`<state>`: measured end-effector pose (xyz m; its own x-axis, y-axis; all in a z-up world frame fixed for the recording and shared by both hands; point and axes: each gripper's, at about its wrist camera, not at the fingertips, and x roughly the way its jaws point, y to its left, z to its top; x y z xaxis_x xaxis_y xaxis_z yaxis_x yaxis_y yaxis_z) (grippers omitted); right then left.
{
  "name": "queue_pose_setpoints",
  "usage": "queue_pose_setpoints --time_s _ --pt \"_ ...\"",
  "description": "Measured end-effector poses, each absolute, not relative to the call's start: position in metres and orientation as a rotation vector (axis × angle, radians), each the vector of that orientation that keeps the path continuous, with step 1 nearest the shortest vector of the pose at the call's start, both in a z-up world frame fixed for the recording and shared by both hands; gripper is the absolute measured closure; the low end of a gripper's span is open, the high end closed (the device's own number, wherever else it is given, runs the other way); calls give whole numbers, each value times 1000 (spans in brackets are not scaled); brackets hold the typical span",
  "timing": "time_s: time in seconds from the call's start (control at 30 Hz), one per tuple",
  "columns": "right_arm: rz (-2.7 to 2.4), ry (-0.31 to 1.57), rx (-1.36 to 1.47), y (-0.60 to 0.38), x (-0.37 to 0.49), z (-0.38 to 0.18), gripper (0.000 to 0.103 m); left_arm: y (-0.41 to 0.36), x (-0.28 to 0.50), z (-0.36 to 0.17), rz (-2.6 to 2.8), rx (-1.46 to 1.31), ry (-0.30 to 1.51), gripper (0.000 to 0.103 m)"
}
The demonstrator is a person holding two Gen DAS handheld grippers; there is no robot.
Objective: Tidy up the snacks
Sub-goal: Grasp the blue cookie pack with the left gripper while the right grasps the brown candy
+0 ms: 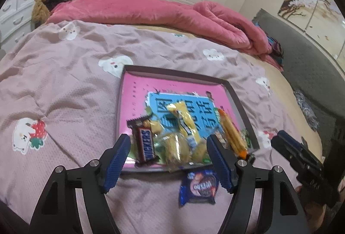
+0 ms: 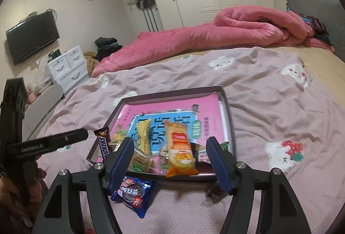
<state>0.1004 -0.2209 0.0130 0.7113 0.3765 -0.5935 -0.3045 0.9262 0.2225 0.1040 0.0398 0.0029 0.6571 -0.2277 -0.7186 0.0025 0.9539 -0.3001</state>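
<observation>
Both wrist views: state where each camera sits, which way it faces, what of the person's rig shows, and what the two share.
Left wrist: rides the left tongs, angled down over the bed at the tray; its own open blue fingers frame the Snickers bar, and the right tongs intrude at the right edge.
Right wrist: rides the right tongs, facing the same tray from farther right; the left tongs and a hand show on the left.
Shared: tray, Snickers bar, blue cookie packet lying outside the tray, pink quilt.
</observation>
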Motion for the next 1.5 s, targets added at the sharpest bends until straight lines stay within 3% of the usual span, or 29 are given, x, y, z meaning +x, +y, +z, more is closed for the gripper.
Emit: queue_pose_setpoints --time_s 0.13,0.57,0.97,1.23,1.5 --pt "347 684 125 -232 95 14 27 28 98 2 -158 -257 870 27" --pt "219 723 136 -262 83 10 24 -6 83 -14 -219 -194 953 25" --pt "216 956 27 -244 98 -40 24 -33 80 -57 -247 -152 1080 25" --pt "200 1015 -27 -238 116 -62 24 -34 90 -75 -238 -162 1133 25" --pt "201 1022 -132 -232 128 -74 43 -35 100 -81 -238 -171 1146 25"
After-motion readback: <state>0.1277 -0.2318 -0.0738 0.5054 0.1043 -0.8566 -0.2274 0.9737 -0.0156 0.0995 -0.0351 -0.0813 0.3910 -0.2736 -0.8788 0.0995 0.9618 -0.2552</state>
